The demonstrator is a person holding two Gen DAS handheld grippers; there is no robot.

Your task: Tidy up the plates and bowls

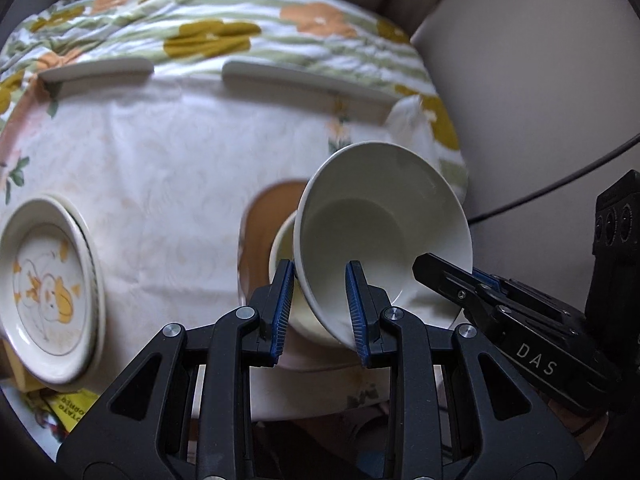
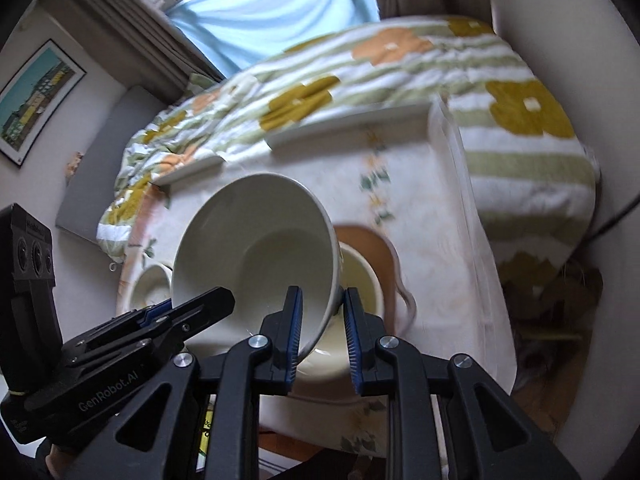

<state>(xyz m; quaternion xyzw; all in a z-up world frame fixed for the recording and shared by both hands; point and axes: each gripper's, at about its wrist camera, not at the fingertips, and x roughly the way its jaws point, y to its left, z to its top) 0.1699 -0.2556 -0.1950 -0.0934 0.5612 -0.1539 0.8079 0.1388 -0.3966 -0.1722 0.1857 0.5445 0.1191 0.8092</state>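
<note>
Both claws pinch the tilted plain white ceramic bowl (image 1: 384,224) by opposite rims: left claw (image 1: 320,308), right claw (image 2: 320,328). It hangs tipped over a smaller cream bowl (image 2: 360,280) on the table (image 1: 160,184). Level it first, I'd say, then lower gently to nest.

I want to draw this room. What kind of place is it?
Probably a bedroom or living room at home. A flowered quilt lies behind a small table with a printed cloth, a curtained window lets in light, and a framed picture hangs on the wall.
</note>
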